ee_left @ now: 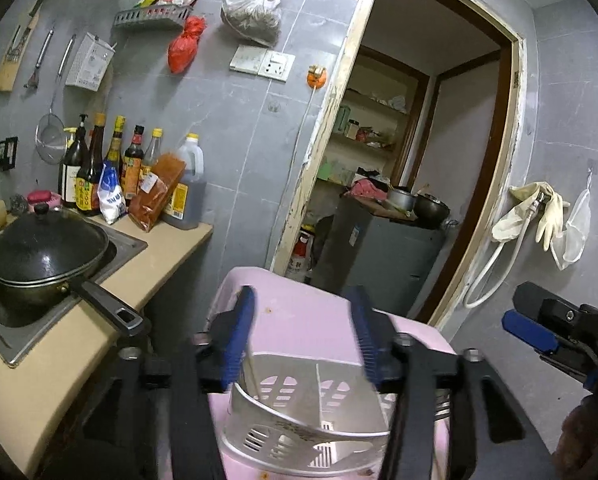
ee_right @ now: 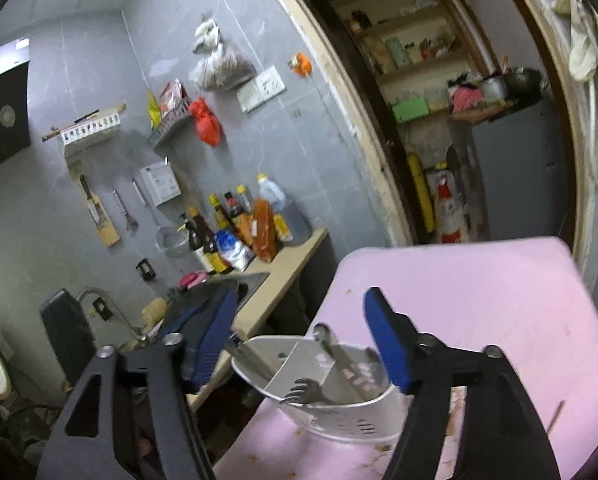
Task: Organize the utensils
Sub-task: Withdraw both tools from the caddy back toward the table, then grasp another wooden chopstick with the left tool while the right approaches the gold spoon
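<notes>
A white slotted utensil holder [ee_left: 299,416] stands on a pink plastic surface [ee_left: 299,312]. In the right wrist view the holder [ee_right: 339,412] has two compartments and holds a fork [ee_right: 303,394] and other metal utensils [ee_right: 331,348]. My left gripper [ee_left: 305,334] is open, its blue pads [ee_left: 245,332] on either side above the holder's rim, with nothing gripped. My right gripper [ee_right: 301,340] is open too and straddles the holder from above, with its pads [ee_right: 387,344] apart from the utensils. The right gripper [ee_left: 531,332] also shows at the right edge of the left wrist view.
A beige counter [ee_left: 171,256] to the left carries a sink, a lidded black wok [ee_left: 45,252] with its handle pointing towards me, and several sauce bottles [ee_left: 99,168]. Behind the pink surface [ee_right: 479,300] is a doorway with a grey cabinet [ee_left: 379,256]. A thin stick [ee_right: 557,414] lies on the pink surface.
</notes>
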Available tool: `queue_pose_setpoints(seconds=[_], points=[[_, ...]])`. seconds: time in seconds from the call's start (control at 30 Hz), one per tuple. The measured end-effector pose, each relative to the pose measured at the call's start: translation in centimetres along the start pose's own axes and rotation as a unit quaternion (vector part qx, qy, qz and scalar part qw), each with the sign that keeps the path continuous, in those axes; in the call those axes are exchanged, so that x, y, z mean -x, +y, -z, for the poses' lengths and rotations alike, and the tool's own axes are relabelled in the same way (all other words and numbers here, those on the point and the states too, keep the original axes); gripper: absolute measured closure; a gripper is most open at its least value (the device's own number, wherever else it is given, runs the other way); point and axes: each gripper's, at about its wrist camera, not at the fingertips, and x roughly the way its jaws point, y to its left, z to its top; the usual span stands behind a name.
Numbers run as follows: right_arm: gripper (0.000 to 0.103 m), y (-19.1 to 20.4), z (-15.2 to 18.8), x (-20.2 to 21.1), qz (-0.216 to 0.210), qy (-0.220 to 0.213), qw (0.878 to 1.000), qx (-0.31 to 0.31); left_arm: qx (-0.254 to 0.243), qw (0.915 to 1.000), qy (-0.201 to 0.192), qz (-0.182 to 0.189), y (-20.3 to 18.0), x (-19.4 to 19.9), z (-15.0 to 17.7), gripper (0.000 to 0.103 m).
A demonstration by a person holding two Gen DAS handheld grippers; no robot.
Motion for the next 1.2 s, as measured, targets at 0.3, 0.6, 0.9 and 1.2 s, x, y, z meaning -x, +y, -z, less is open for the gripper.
queue_pose_setpoints(seconds=[0.3, 0.6, 0.9, 1.2], points=[[0.0, -2.1, -0.4, 4.4, 0.072, -0.04, 0.996, 0.018, -0.021, 0.9997, -0.016, 0.0, -3.6, 3.1, -1.1, 0.016], [0.0, -4.6, 1.1, 8.6, 0.173, -0.041, 0.98, 0.093, -0.059, 0.9982, -0.005, 0.003, -8.5, 4.0, 1.5, 0.01], [0.0, -9.4, 3.4, 10.7, 0.228, 0.004, 0.969, 0.091, -0.083, 0.9946, 0.062, 0.008, -11.8, 2.5, 6.4, 0.009], [0.004, -15.9, 6.6, 8.4, 0.244, 0.118, 0.962, 0.037, -0.092, 0.9839, 0.153, 0.013, -13.6, -0.2, 12.2, 0.01]])
